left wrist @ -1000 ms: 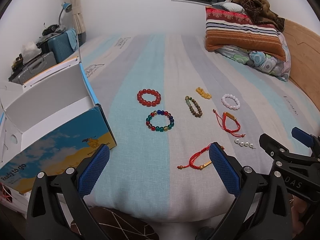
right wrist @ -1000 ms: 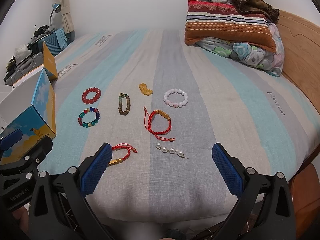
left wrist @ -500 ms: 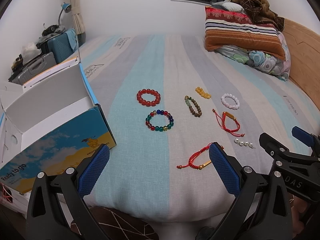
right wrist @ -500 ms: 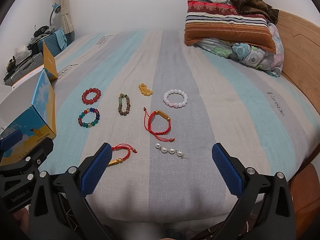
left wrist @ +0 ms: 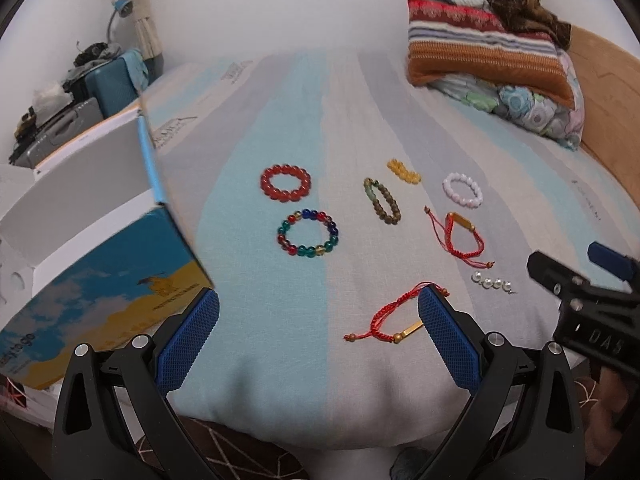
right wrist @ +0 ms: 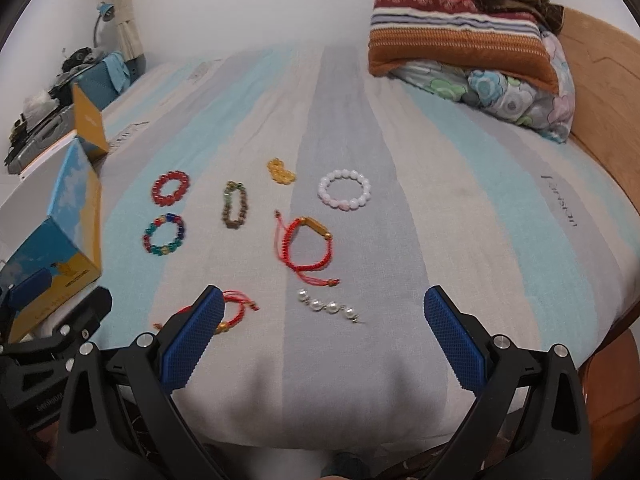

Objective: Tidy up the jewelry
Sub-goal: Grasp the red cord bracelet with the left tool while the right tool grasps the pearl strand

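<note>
We see a striped bed (right wrist: 500, 240) with eight pieces of jewelry laid flat on it, all well apart from one another. Far row, left to right: a red bracelet (left wrist: 285, 183), an oval brown bracelet (left wrist: 382, 201) whose long axis runs from near to far, a short amber strand (left wrist: 404, 171) lying obliquely, and a white bracelet (left wrist: 462, 189). In front of the red one lies a multicolour bracelet (left wrist: 308, 233). Nearer the bed's edge lie a red cord bracelet with a gold bar (right wrist: 306, 249), its loose ends trailing toward us; a row of pearls (right wrist: 329, 306), its long axis slanting from far left to near right; and a second cord bracelet (left wrist: 394, 319), stretched roughly left to right. An open box (left wrist: 100, 280) sits at the left edge of the bed. The left gripper (left wrist: 318, 344) is spread wide and holds nothing; its right pad (left wrist: 448, 344) overlaps the second cord bracelet in its own view. The right gripper (right wrist: 324, 344) is likewise spread wide and holds nothing, with the pearls seen between its pads. Pillows (right wrist: 460, 40) lie stacked at the far right.
</note>
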`<move>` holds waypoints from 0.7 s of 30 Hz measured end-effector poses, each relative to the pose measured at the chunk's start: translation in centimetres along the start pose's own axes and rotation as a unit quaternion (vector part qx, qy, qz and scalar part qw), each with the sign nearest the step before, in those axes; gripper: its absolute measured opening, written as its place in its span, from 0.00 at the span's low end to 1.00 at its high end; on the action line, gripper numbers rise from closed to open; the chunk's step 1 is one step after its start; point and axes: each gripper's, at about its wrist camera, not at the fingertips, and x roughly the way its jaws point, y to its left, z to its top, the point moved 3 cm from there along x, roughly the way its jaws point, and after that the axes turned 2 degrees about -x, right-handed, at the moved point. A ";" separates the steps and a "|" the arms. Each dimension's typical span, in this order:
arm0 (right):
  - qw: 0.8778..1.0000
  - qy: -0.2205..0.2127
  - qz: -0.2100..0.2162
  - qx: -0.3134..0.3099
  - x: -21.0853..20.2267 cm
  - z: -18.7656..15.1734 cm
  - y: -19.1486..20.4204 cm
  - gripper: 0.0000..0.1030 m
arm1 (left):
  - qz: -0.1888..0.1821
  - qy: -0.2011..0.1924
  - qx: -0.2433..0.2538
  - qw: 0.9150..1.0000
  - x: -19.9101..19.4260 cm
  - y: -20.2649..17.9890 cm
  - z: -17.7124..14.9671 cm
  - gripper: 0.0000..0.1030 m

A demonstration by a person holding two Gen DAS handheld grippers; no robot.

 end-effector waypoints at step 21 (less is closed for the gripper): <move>0.991 0.126 0.043 0.010 10.4 -0.9 -1.7 0.72 | -0.052 0.104 0.042 0.992 9.9 -4.7 -2.0 0.94</move>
